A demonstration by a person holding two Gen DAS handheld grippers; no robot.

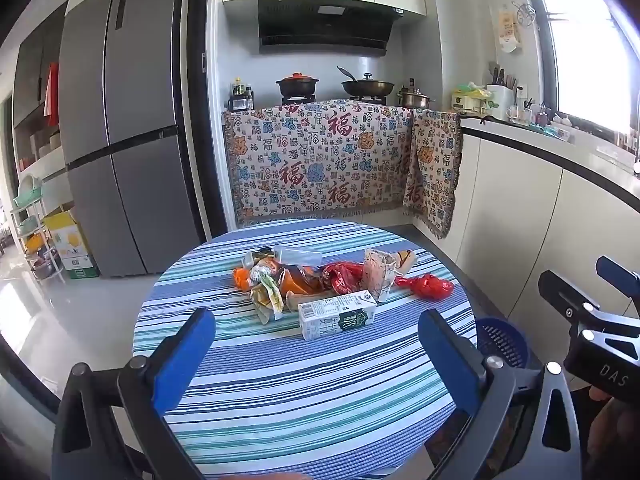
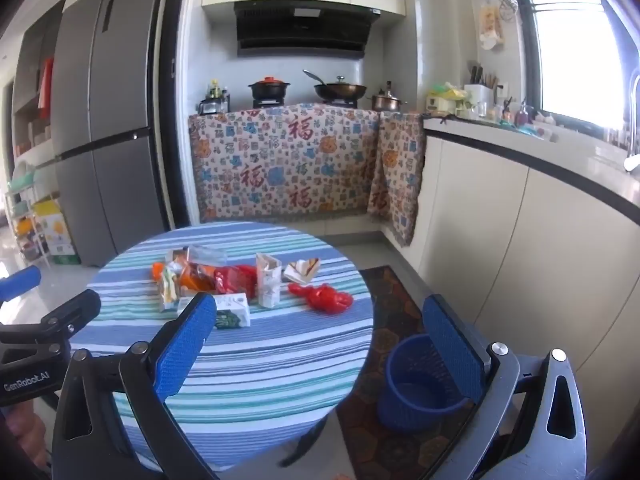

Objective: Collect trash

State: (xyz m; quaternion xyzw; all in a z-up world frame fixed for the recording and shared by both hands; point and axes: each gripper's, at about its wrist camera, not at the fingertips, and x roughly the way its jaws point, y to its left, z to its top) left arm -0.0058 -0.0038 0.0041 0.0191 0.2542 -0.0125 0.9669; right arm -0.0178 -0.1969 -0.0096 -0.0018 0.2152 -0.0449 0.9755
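- Left wrist view: the left gripper [image 1: 316, 336] hangs over the near half of the round table [image 1: 248, 408], its blue pads spread wide with nothing between them, tilted down toward the litter. My guess is that this is the stance before a first pick.
- The trash lies in a loose band across the table's middle, at about 12 o'clock from the gripper. Nearest is a milk carton [image 1: 338, 314] lying on its side; behind it sit a red wrapper [image 1: 426, 286], an orange wrapper [image 1: 294, 282] and a clear plastic piece [image 1: 298, 256].
- At 3 o'clock the bin [image 1: 502, 344] shows only as a sliver behind the right pad. The right gripper's [image 1: 592, 308] body juts in at the edge, and its fingertips are cut off.
- The wrappers overlap, so how many there are is hard to tell.
- Right wrist view: the right gripper [image 2: 320, 332] is likewise agape and empty, held over the table's edge.
- The bin [image 2: 416, 384] stands on the floor mat [image 2: 384, 304] just beside the table at 5 o'clock, probably put there for short drops; the right pad hides part of its rim.
- The left pad covers one end of the milk carton [image 2: 234, 310]. The red wrapper [image 2: 324, 298] lies clear at 12 o'clock.
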